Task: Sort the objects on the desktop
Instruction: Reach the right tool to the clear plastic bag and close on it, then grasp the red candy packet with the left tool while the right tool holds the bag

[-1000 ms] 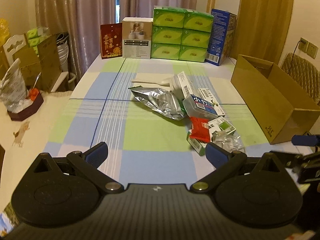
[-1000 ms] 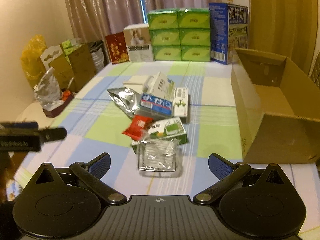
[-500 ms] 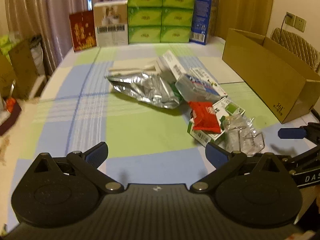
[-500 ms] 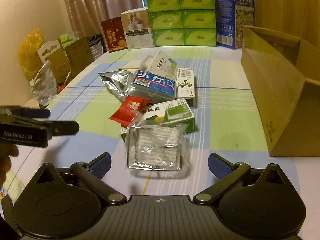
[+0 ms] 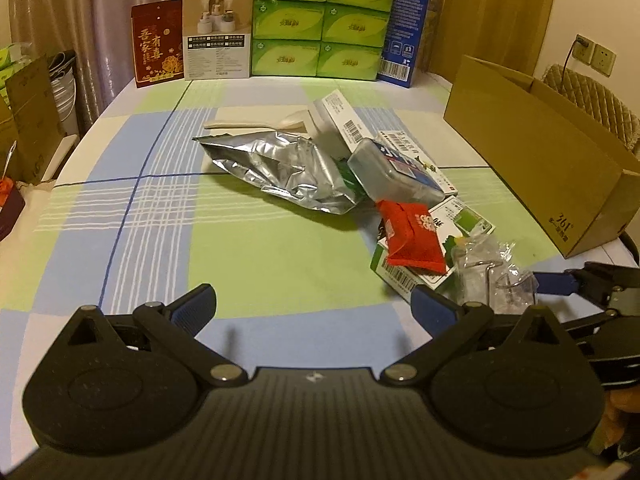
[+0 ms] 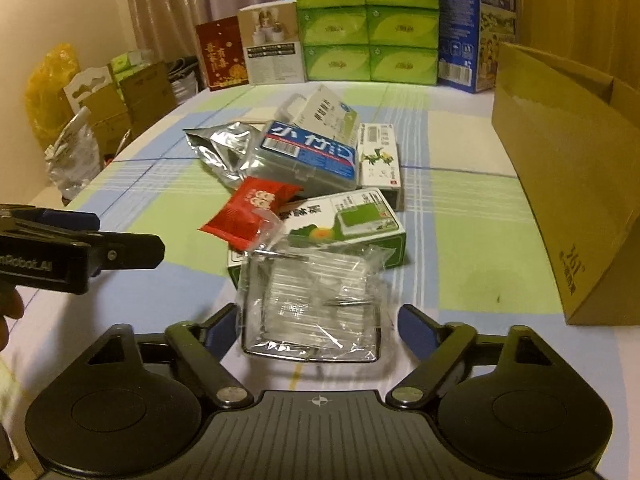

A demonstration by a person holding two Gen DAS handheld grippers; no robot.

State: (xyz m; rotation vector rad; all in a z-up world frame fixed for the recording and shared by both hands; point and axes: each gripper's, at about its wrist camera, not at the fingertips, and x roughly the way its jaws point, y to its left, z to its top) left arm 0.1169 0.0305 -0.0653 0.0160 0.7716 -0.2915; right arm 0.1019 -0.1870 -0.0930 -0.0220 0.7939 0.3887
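A pile of small objects is seen mid-table on the checked cloth (image 5: 168, 220). Left gripper (image 5: 312, 304): jaws wide apart, nothing between them, held low over bare cloth left of the pile. Right gripper (image 6: 312, 322): jaws wide apart, the clear packet (image 6: 312, 300) lying between the fingertips but not clamped; contact with the pads cannot be told. Only the right wrist view shows the packet whole, with its wire frame, leaning on the green box (image 6: 344, 224), and the blue-labelled case (image 6: 308, 152) from above with the red sachet (image 6: 252, 210) resting against it. Only the left wrist view shows the foil bag (image 5: 284, 172) at full length and the pale spoon (image 5: 260, 122) behind it. The cardboard box (image 5: 540, 152) is recorded at the right of the pile, well apart, open top visible in both views. Tissue packs (image 5: 324, 20) are stacked at the far edge.
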